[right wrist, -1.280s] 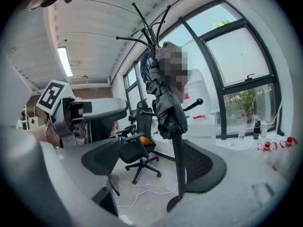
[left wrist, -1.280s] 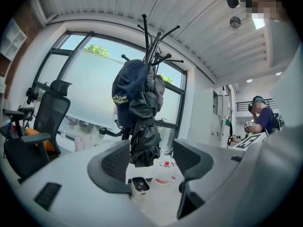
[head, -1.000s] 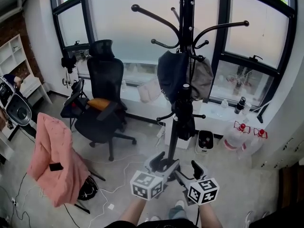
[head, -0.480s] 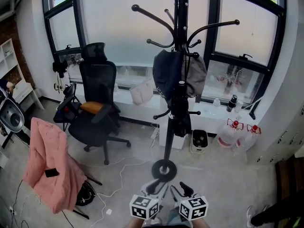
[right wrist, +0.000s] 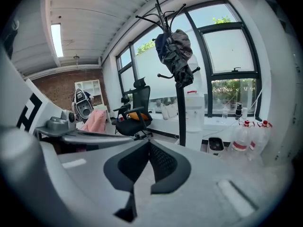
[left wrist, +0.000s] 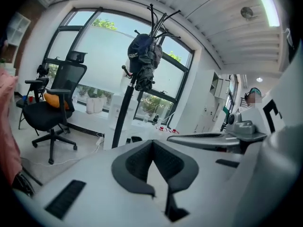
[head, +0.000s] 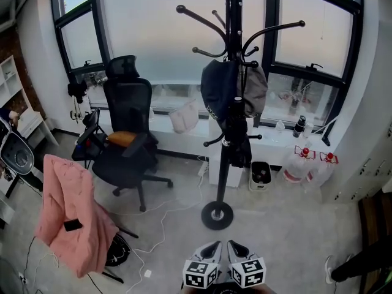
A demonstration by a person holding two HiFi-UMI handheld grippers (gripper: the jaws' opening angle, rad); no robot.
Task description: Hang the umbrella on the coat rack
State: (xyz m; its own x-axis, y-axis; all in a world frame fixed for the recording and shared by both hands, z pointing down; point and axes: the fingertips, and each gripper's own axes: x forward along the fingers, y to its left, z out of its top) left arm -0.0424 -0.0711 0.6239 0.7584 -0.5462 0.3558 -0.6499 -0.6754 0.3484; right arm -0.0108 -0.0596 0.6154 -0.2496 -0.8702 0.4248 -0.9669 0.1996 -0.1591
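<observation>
The black coat rack [head: 234, 60] stands in the middle of the room on a round base [head: 217, 215]. A folded black umbrella [head: 237, 133] hangs from a low hook on its pole, under a dark cap and a grey garment. Both grippers are low at the bottom edge of the head view, side by side and well short of the rack. My left gripper [head: 212, 248] and my right gripper [head: 234, 248] are both shut with nothing between their jaws. The left gripper view has the umbrella [left wrist: 144, 74] far ahead, and in the right gripper view the umbrella [right wrist: 177, 63] is equally distant.
A black office chair [head: 131, 143] stands left of the rack. A pink coat [head: 70, 210] is draped over a seat at the near left. Water bottles [head: 309, 167] and a small bin [head: 260, 175] sit under the window. Cables [head: 162, 219] trail on the floor.
Both grippers sank toward the bottom of the head view, drew back from the rack's base and closed their jaws from wide open. The umbrella stayed on its hook.
</observation>
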